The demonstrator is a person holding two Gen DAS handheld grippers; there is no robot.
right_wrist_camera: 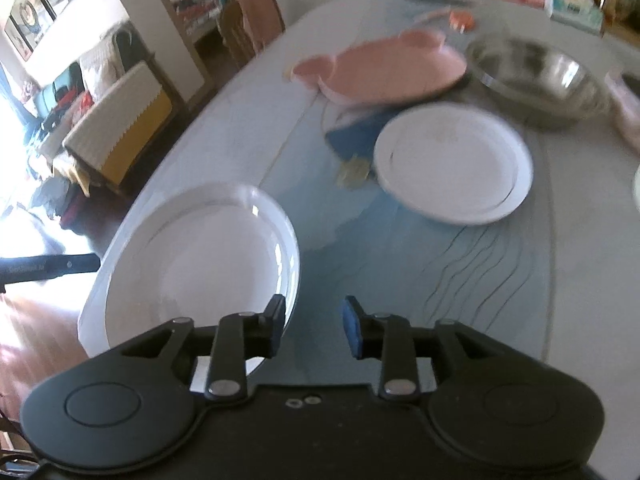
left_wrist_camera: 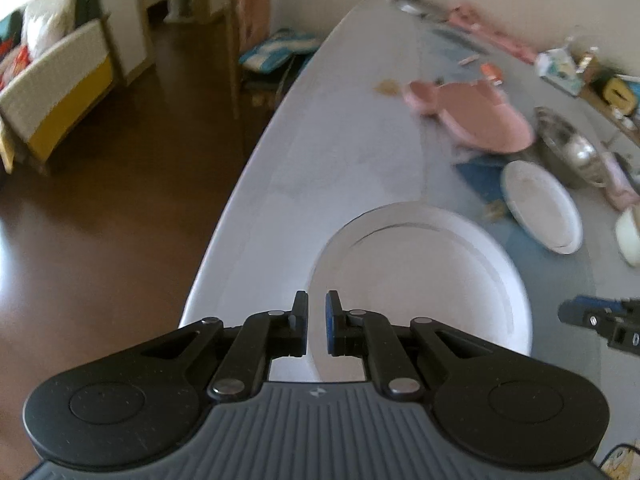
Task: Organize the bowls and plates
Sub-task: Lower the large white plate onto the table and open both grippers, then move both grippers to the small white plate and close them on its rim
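Landmark: large white plate, near edge of tabletop.
Right tool: spread, empty, at the plate's right rim; left finger overlaps that rim.
Left tool: narrow gap, nothing pinched, at the plate's near-left rim.
Smaller white plate lies beyond it, up-right.
Judgement: right tool better placed for a rim grasp.

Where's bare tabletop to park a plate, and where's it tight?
Free: the pale strip along the table edge, left of the pink ear-shaped plate and beyond the large white plate. Also the blue wavy-patterned area in front of the right gripper, below the smaller white plate. Crowded: far side, around the steel bowl and the boxes behind it.
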